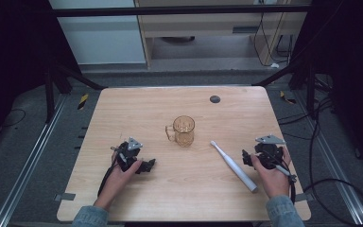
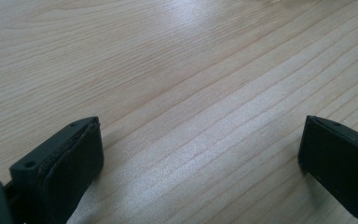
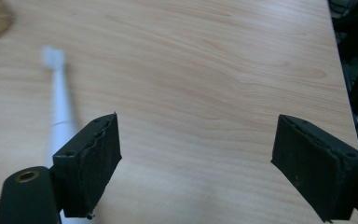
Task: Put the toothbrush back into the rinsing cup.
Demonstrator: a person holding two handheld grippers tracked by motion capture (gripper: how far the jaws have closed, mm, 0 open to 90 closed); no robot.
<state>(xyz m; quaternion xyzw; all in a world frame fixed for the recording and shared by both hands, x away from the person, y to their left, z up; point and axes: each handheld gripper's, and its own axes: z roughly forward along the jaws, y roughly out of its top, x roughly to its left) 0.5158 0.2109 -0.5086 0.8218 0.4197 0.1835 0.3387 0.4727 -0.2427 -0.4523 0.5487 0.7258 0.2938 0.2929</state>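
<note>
Right gripper (image 3: 196, 163) jaws apart, nothing between them; toothbrush (image 3: 60, 112) lies flat on table (image 1: 137, 109) just off its left jaw, head toward mug (image 1: 184, 130). Left gripper (image 2: 200, 158) open too, parked over bare wood. Looks like reach-for-brush step; next move needs shifting sideways over the handle, then closing.

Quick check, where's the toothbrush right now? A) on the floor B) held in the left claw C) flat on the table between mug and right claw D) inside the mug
C: the toothbrush lies flat on the table, between the mug and the right claw, whose jaws stand apart with nothing between them.
</note>
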